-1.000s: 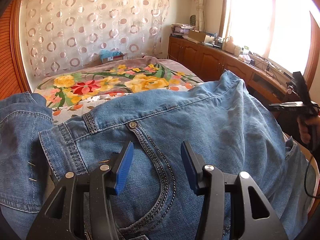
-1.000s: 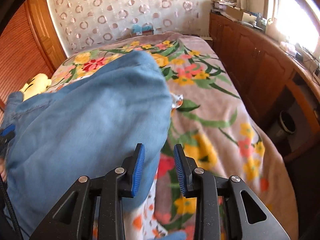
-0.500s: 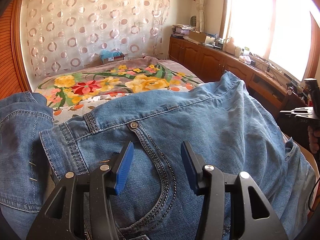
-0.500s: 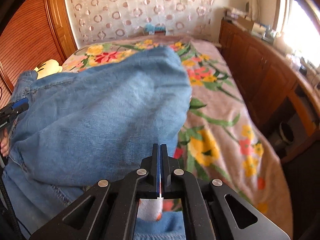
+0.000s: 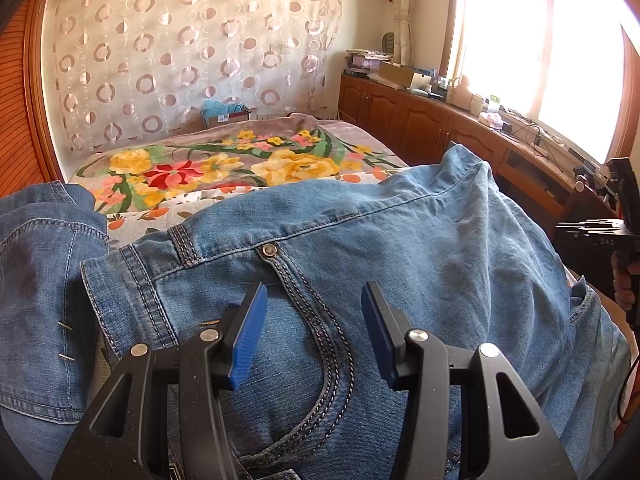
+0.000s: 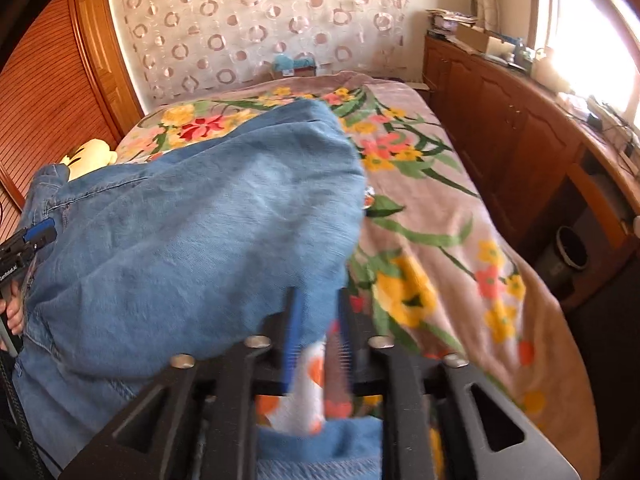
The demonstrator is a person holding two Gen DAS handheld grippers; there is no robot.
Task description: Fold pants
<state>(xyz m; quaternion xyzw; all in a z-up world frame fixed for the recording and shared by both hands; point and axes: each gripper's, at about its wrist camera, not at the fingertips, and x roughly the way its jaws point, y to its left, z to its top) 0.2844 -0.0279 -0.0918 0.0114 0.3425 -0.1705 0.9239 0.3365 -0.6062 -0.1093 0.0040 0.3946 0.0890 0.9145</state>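
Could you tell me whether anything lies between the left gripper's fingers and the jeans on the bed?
Nothing visible does. The left gripper hangs open right over the jeans, above the curved pocket seam, with only bare denim showing between its fingers.

Sunlit window [image 5: 540, 52], wooden cabinets [image 5: 420, 120], circle-patterned curtain [image 5: 180, 52], floral bedspread [image 6: 440, 240].

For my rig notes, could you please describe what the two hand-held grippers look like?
Both match: the left hand-held gripper and right hand-held gripper have matte black angular frames with triangular cut-outs, silver pivot rivets and ribbed blue finger pads. A black cable trails from the left one.
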